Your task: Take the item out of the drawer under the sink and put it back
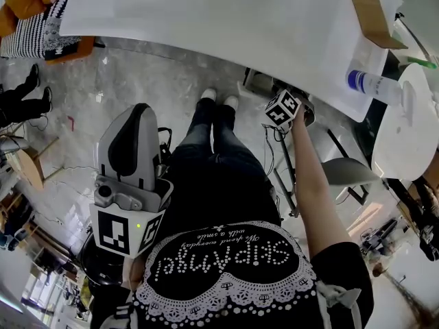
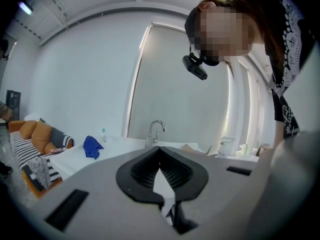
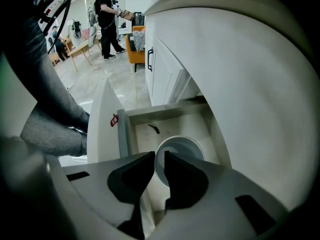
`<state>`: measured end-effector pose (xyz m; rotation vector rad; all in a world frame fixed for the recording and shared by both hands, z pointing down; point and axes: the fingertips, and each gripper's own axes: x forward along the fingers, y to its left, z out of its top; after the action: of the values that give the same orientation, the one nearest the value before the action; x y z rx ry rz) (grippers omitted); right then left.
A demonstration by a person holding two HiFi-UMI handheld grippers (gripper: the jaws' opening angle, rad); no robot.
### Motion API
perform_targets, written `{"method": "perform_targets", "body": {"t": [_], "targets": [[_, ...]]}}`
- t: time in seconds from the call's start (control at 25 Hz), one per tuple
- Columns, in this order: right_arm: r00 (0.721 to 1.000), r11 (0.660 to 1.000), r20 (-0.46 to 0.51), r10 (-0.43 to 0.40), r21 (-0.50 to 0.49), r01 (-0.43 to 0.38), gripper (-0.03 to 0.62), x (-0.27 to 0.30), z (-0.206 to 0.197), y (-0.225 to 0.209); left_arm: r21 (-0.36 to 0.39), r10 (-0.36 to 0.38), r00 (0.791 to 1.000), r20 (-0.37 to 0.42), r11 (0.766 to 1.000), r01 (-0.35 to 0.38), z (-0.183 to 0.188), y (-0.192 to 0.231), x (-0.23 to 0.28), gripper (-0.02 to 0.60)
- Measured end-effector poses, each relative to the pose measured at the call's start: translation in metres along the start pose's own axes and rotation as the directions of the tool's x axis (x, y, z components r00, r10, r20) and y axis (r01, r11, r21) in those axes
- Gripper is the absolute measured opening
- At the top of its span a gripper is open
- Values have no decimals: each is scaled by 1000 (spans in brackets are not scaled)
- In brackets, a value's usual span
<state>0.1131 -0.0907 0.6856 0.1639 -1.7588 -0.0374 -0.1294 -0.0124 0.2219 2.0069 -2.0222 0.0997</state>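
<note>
The right gripper view looks steeply down into the open drawer [image 3: 131, 134] under the white counter. A round pale cup [image 3: 186, 146] stands upright inside it. My right gripper [image 3: 160, 158] has its jaws over the cup's left rim, one inside and one outside, shut on that wall. In the head view only its marker cube [image 1: 282, 110] shows at the counter's edge; the jaws and drawer are hidden there. My left gripper [image 1: 140, 112] is held close to the body, pointing out toward the room. Its jaws [image 2: 160, 149] are shut with nothing in them.
The drawer's white front panel [image 3: 102, 129] bears a small red sticker [image 3: 114, 120]. The counter [image 1: 226, 26] carries a faucet [image 2: 156, 131], a blue cloth [image 2: 91, 146], a bottle [image 1: 370, 82] and a cardboard box [image 1: 374, 12]. A cabinet door with a black handle [image 3: 149, 59] stands beyond the drawer.
</note>
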Motion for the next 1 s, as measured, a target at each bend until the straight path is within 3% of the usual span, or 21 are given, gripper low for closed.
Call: {"method": "perform_targets", "body": {"t": [0.28,0.72,1.0], "targets": [[999,1000,-38,-2,-21,1,32,14,-4,-2,-5,-1,1000,-13,1000,0,-3,1,7,5],[999,999,-7,-35,-24,35,25,1,0,-2,-6,-13,1000,-3,1000,13,-1,0,2,5],[997,997,50,-58,62,55,25,-9,4,0,-7,-29,1000,7,1000,29,1,0,1,5]]}}
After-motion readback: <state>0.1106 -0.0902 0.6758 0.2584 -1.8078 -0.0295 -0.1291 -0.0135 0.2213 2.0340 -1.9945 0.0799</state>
